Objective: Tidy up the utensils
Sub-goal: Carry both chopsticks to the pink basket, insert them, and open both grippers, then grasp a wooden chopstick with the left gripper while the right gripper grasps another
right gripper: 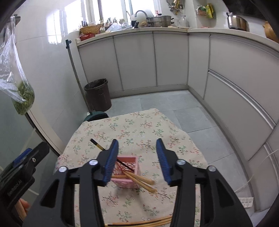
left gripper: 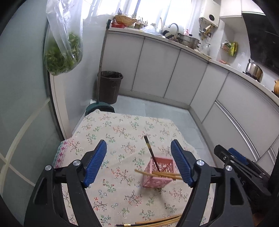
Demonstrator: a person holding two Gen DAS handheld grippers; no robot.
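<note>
Both tongs, left (left gripper: 138, 162) and right (right gripper: 137, 161), are spread wide, holding nothing. We are filling the pink holder (left gripper: 157, 172); next we are picking up the loose chopsticks (right gripper: 141, 222) near us.

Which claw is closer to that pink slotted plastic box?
Right, probably. The right claw hangs open almost over the pink slotted plastic box; the left claw hangs open slightly left of it.

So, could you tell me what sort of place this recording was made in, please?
Most likely a home kitchen: a counter with a sink faucet and stacked steamer pots, a pot on the stove, and white cabinets below. The work happens on a small cloth-covered table.
</note>
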